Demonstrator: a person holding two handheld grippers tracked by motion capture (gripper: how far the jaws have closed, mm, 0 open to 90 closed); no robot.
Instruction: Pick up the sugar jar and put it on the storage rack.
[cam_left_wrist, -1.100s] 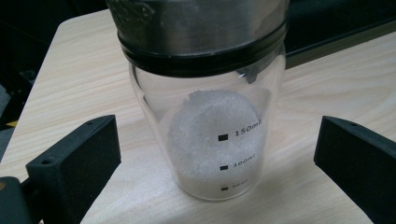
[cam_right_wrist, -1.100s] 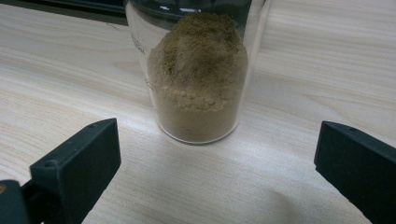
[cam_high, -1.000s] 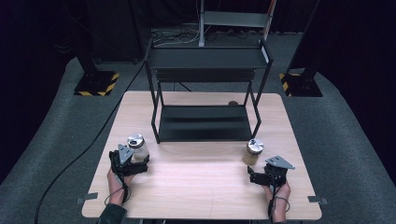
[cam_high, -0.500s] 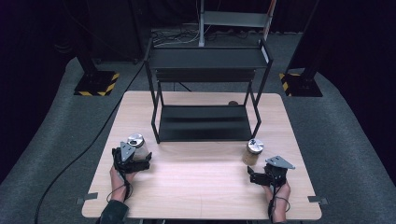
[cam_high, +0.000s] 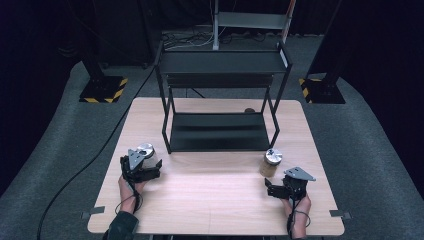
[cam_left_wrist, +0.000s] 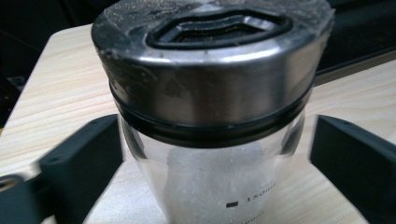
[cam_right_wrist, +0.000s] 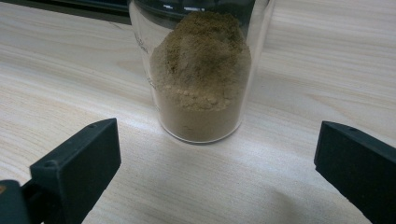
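The left claw (cam_left_wrist: 212, 168) has a jar of white powder (cam_left_wrist: 210, 116) between its jaws.
They have just been closing but don't squeeze it yet; the jar stands on the table (cam_high: 210, 200), front left of the black shelf (cam_high: 220, 130).

Left gripper (cam_high: 150, 169): black blocky body, grey three-cornered plate on top, black cable looping back over the hand. Right gripper (cam_high: 272, 188): same build, same plate, same cable. Jaws are matte black, squared-off slabs, small round hole near each tip. Dark sleeve (cam_high: 121, 227) on the left forearm.
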